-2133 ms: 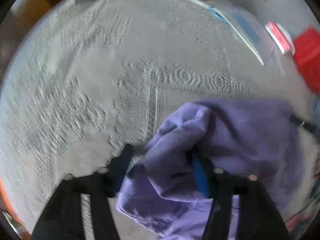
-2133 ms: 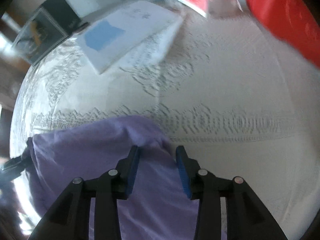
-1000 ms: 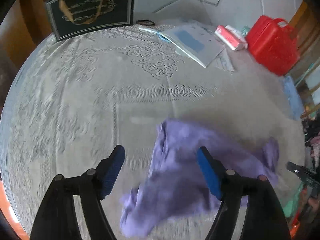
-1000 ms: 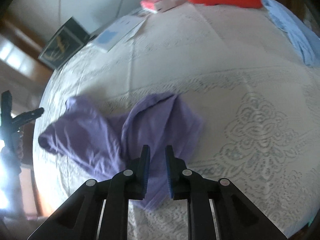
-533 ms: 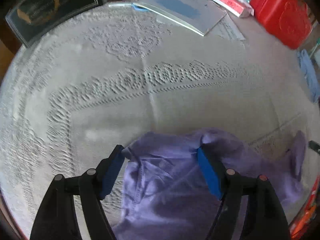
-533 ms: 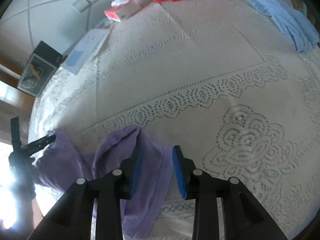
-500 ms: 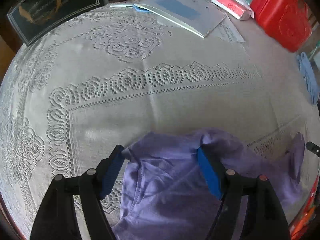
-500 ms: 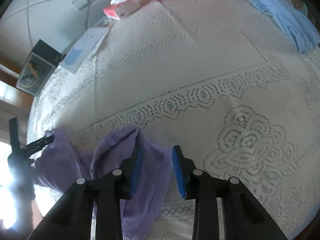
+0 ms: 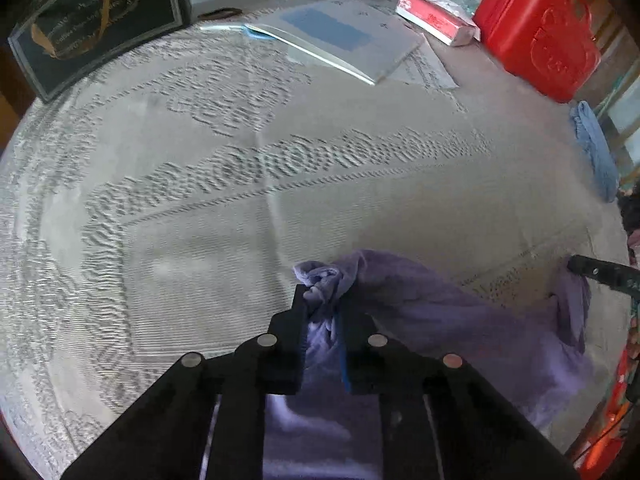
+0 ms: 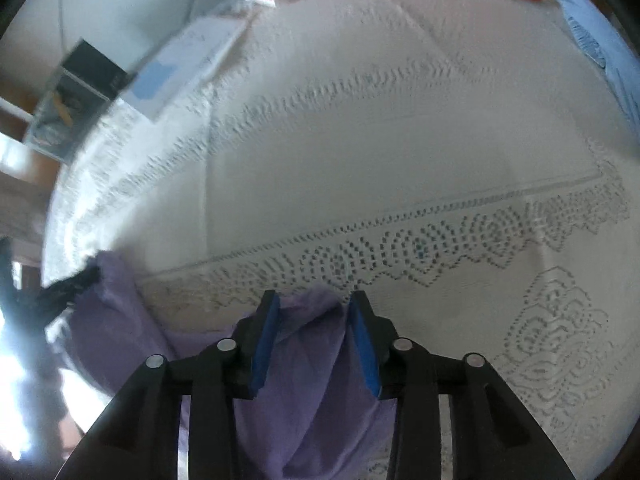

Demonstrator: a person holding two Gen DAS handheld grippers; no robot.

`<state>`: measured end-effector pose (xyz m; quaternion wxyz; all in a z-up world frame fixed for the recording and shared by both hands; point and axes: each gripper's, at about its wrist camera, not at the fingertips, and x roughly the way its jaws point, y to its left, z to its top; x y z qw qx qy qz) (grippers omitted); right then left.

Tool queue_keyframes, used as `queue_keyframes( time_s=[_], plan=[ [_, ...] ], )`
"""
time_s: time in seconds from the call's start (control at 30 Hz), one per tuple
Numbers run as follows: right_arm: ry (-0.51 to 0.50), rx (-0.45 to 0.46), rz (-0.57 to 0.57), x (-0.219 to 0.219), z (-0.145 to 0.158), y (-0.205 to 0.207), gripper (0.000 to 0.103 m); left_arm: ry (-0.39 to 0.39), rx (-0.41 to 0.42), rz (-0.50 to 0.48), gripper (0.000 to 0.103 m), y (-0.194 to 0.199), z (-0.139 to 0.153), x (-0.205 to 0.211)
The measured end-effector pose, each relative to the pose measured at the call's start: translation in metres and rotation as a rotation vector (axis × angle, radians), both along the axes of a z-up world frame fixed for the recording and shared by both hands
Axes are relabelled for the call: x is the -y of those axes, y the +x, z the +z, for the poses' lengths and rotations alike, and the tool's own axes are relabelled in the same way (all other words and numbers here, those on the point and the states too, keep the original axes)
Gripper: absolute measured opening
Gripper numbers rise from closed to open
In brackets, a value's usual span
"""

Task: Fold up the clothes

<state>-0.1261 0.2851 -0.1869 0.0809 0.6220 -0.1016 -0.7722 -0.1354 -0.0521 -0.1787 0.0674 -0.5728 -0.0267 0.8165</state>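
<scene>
Purple cloth, a crumpled purple garment (image 9: pixel 440 320), lies on the near part of the white lace tablecloth (image 9: pixel 240 160), and the left gripper (image 9: pixel 322 304) has its two fingers clenched on a bunched fold at the garment's near-left corner. From the right wrist view, the right gripper (image 10: pixel 314 312) stands with its blue-padded fingers spread apart on either side of another raised edge of the garment, not pinching it. Well beyond lie a red case (image 9: pixel 540 36), a white booklet (image 9: pixel 340 36) and a dark framed box (image 9: pixel 92 20), with a blue cloth (image 9: pixel 596 148) at the right edge.
</scene>
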Motion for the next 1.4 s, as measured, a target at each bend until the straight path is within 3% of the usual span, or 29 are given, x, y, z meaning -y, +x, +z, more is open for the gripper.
queue_keyframes(
  time_s=[0.03,0.07,0.23,0.43,0.5,0.6,0.7,0.77,0.83,0.87,1.13,1.33,1.4],
  plan=[
    [0.019,-0.008,0.012,0.003,0.000,0.000,0.007,-0.004,-0.019,0.018,0.012,-0.002,0.008,0.008],
    [0.012,-0.019,0.021,0.004,0.003,-0.001,0.004,-0.007,-0.038,0.035,0.012,-0.004,0.015,0.015],
    [-0.030,-0.186,-0.028,-0.013,0.058,-0.017,0.004,-0.024,-0.138,0.131,0.012,-0.019,0.056,0.056],
    [-0.026,-0.362,-0.068,-0.020,0.119,-0.063,0.004,-0.083,-0.268,0.338,0.012,-0.076,0.095,0.115],
    [-0.029,-0.390,-0.082,-0.021,0.126,-0.082,0.006,-0.091,-0.237,0.388,0.013,-0.094,0.092,0.133],
    [-0.012,-0.367,-0.114,-0.018,0.120,-0.104,0.010,-0.067,-0.127,0.398,0.016,-0.116,0.078,0.152],
    [-0.002,-0.326,-0.122,-0.016,0.110,-0.110,0.011,-0.067,-0.077,0.380,0.021,-0.117,0.068,0.160],
    [-0.005,-0.305,-0.109,-0.017,0.102,-0.102,0.012,-0.066,-0.069,0.364,0.037,-0.109,0.064,0.160],
    [-0.011,-0.266,-0.090,-0.016,0.090,-0.085,0.015,-0.056,-0.061,0.347,0.073,-0.096,0.060,0.158],
    [-0.014,-0.246,-0.080,-0.015,0.083,-0.077,0.017,-0.049,-0.060,0.338,0.077,-0.088,0.058,0.158],
    [-0.070,-0.098,-0.018,-0.013,0.035,0.010,0.018,-0.037,0.036,0.353,0.078,-0.005,0.026,0.144],
    [-0.111,-0.065,-0.027,-0.005,0.025,0.056,0.019,0.007,0.064,0.396,0.078,0.046,0.000,0.126],
    [-0.120,-0.072,-0.031,-0.003,0.026,0.064,0.038,0.006,0.069,0.399,0.078,0.052,-0.008,0.118]
  ],
)
